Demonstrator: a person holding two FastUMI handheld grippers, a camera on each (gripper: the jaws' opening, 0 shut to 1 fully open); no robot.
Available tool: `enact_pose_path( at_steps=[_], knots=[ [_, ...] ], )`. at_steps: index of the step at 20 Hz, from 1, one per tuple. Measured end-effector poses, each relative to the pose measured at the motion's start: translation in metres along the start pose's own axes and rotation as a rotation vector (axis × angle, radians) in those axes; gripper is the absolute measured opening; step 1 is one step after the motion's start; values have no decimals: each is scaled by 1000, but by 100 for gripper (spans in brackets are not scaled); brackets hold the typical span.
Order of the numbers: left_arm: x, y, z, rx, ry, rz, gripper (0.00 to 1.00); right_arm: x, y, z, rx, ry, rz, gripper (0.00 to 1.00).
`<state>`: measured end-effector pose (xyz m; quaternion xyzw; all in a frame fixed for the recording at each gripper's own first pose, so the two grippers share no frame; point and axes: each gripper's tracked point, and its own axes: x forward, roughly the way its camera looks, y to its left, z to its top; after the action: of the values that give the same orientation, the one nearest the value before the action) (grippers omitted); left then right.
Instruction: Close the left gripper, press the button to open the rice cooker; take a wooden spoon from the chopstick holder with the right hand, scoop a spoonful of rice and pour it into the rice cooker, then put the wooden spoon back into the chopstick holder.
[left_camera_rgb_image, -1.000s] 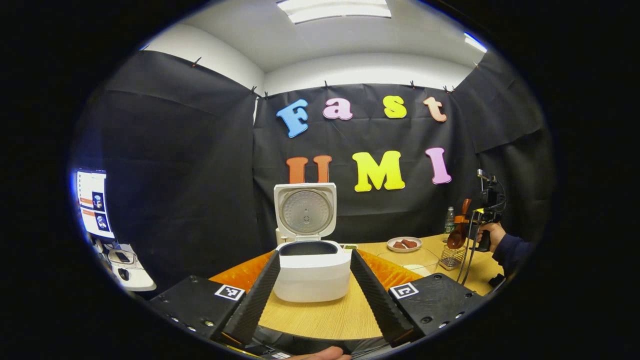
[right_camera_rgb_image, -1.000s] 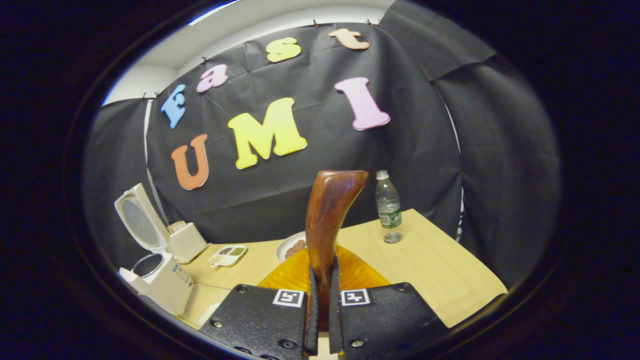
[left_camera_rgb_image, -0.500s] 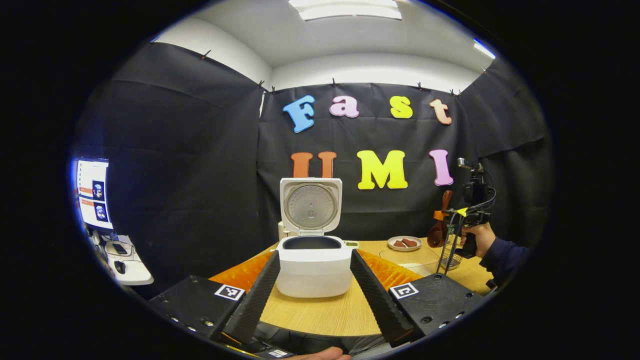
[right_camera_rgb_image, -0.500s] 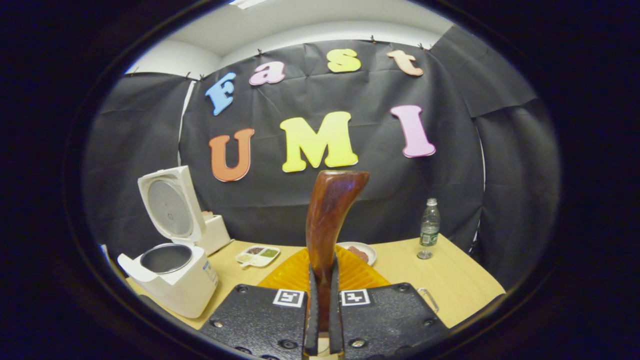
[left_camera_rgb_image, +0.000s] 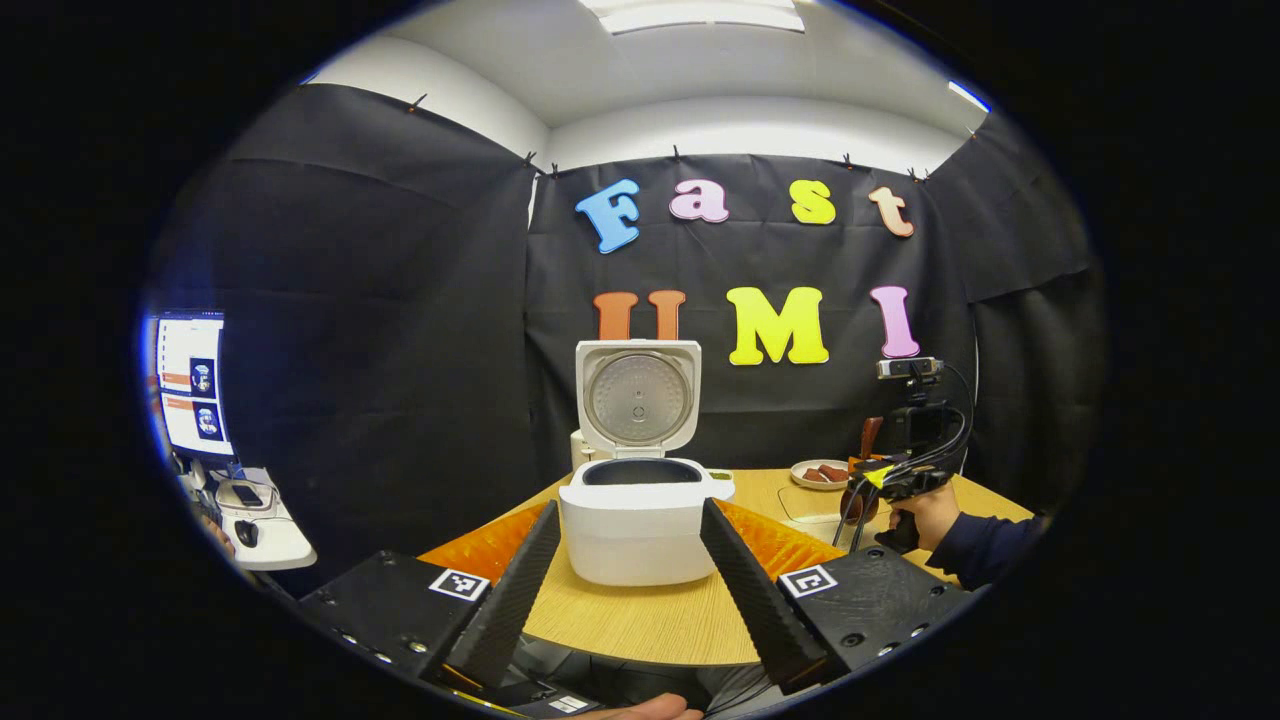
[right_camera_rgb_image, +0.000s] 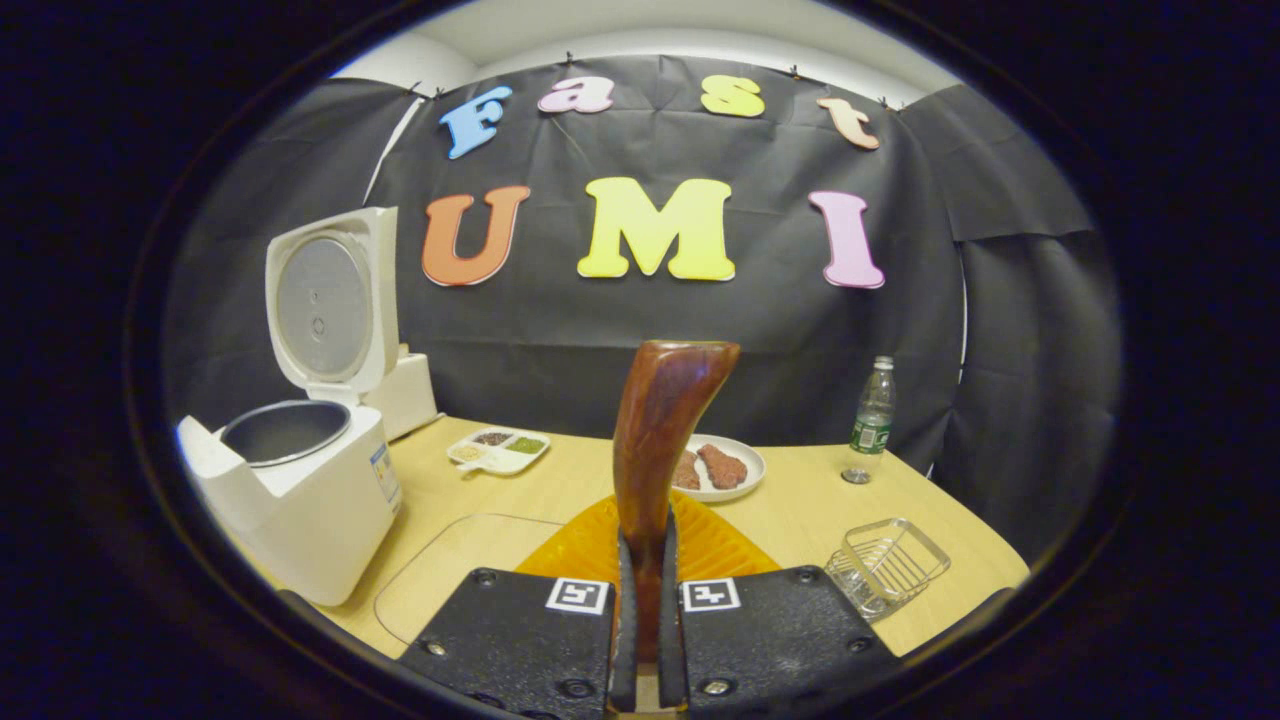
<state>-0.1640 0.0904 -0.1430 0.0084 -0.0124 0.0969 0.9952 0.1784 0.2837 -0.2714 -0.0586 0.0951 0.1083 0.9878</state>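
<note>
The right gripper (right_camera_rgb_image: 640, 640) had its fingers closed on the handle of the wooden spoon (right_camera_rgb_image: 660, 440), which stood upright between them with the handle's curved end uppermost; in the left gripper view the spoon's bowl (left_camera_rgb_image: 853, 500) hung below that gripper, over the right part of the table (left_camera_rgb_image: 650, 615). The spoon looked stiff, light and smooth, polished enough to slip or swivel in a loose hold, so a firm grasp low on the handle, as here, seemed the safer place to take it. The left gripper (left_camera_rgb_image: 625, 560) had its fingers spread wide and empty, with the rice cooker (left_camera_rgb_image: 640, 520) seen between them. The cooker stood near the table's left edge, its lid (right_camera_rgb_image: 325, 300) raised and its pot (right_camera_rgb_image: 285, 432) showing no rice that I could make out. The wire chopstick holder (right_camera_rgb_image: 885, 565) sat empty near the table's right edge, beside a clear board (right_camera_rgb_image: 450, 570). Compared with half a second earlier, the right gripper had dropped lower and its view had swung down, bringing the holder and the board into sight, and the cooker appeared larger and nearer. The left gripper's fingers were as wide apart as before. The scooping had not yet begun, by my reckoning.
</note>
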Motion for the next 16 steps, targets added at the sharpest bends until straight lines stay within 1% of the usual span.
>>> enact_pose_path(
  at_steps=[2, 3, 4, 6, 7, 9, 10, 12, 15, 16],
  knots=[
    [2, 4, -4, -5, 6, 6, 90, 5, -6, -9, -49, -3, -39, 13],
    [1, 6, -5, -8, 11, 9, 90, 6, -6, -15, -49, 0, -44, 13],
    [0, 9, -7, -11, 14, 14, 90, 7, -2, -23, -31, 14, -33, 13],
    [3, 14, -10, -20, 21, 21, 90, 5, 4, -27, -8, 14, -18, 13],
    [4, 14, -11, -26, 26, 23, 90, 4, 7, -31, 22, 27, -5, 13],
    [3, 14, -12, -36, 29, 21, 90, 2, 28, -45, 118, 90, 67, 14],
    [4, 14, -13, -39, 30, 21, 89, -4, 36, -44, 171, 102, 99, 14],
    [4, 14, -12, -36, 29, 21, 89, -8, 47, -44, 240, 140, 134, 13],
    [3, 11, -12, -32, 29, 16, 89, -11, 67, -45, 369, 189, 209, 14],
    [3, 10, -11, -30, 29, 14, 88, -12, 72, -43, 426, 212, 249, 14]
  ],
)
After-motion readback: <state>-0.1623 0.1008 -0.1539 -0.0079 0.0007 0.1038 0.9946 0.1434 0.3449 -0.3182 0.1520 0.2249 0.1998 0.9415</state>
